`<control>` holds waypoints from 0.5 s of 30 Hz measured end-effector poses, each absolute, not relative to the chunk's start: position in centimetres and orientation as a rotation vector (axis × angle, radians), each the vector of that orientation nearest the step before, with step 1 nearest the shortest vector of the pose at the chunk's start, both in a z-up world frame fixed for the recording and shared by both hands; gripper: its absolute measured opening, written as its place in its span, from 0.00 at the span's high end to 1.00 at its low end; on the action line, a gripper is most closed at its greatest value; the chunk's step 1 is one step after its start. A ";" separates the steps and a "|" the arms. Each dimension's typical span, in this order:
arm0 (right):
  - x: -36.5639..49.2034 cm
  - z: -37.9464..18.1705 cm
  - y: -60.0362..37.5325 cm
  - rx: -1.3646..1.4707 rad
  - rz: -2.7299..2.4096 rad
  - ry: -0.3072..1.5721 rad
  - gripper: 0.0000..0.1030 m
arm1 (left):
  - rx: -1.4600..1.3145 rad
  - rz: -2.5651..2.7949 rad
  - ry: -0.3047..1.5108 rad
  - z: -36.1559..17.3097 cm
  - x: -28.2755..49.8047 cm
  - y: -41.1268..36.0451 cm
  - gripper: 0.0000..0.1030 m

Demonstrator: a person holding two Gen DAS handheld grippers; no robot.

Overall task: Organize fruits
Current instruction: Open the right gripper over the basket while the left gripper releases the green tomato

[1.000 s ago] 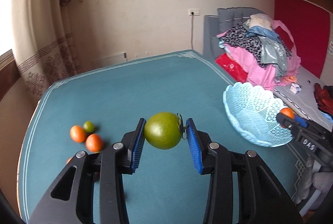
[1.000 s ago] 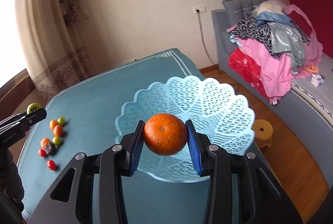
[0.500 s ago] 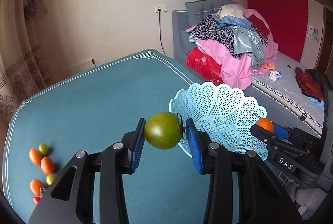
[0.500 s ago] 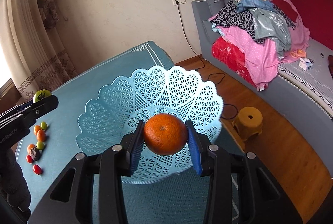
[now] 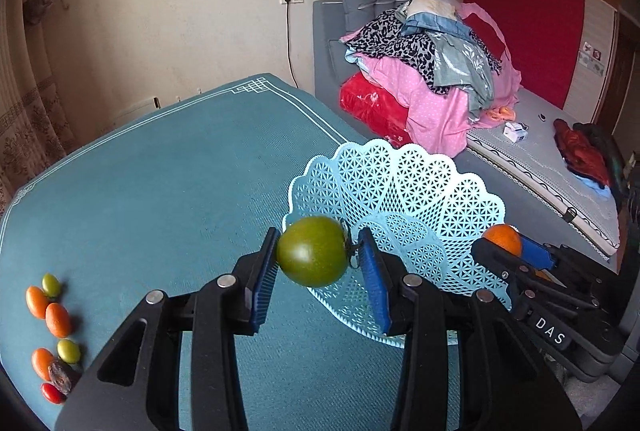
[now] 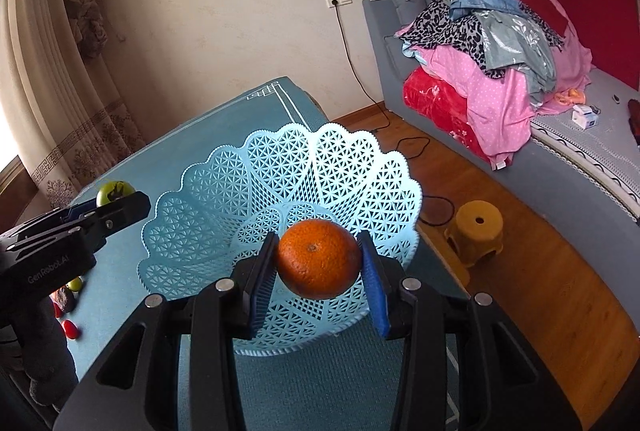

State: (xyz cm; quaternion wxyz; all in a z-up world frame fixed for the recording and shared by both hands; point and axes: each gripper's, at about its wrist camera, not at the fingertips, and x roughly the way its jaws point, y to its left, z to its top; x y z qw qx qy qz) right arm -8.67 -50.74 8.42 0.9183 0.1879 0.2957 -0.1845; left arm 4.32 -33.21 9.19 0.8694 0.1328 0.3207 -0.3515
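Item 1, green tomato (image 5: 312, 251): round, glossy, olive-green, dark stalk on the right side; caught between the blue pads of the left gripper (image 5: 316, 259), jaws just starting to open, left pad against the skin, right pad against the stalk; held in the air at the near-left rim of the basket (image 5: 400, 167). Item 2, orange (image 6: 316, 257): round, deep orange, dimpled peel, stem scar facing the camera; clamped squarely between the pads of the right gripper (image 6: 318, 259), both pads pressed to its sides; held above the basket's bowl. Basket: pale blue plastic lattice, scalloped rim, set near the right edge of the teal table (image 5: 180, 171). Small fruits (image 5: 52, 315): orange, green and red ovals, clustered at the table's far left, well apart from the basket. Beyond: pile of clothes (image 5: 432, 71) on a grey bed.
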 end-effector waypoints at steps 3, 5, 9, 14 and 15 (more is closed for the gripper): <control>-8.7 8.7 -50.7 0.377 -0.389 0.598 0.56 | 0.266 -0.729 0.671 9.1 4.4 -33.2 0.32; -8.9 9.0 -50.4 0.360 -0.401 0.583 0.50 | 0.255 -0.719 0.657 9.2 4.5 -33.1 0.23; -9.0 9.2 -50.1 0.359 -0.401 0.574 0.48 | 0.250 -0.704 0.645 9.5 4.7 -32.7 0.12; -9.0 9.1 -49.9 0.366 -0.401 0.575 0.44 | 0.253 -0.684 0.625 9.8 4.7 -32.1 0.06; -9.0 9.1 -50.0 0.366 -0.401 0.573 0.42 | 0.257 -0.682 0.622 9.9 4.6 -32.1 0.05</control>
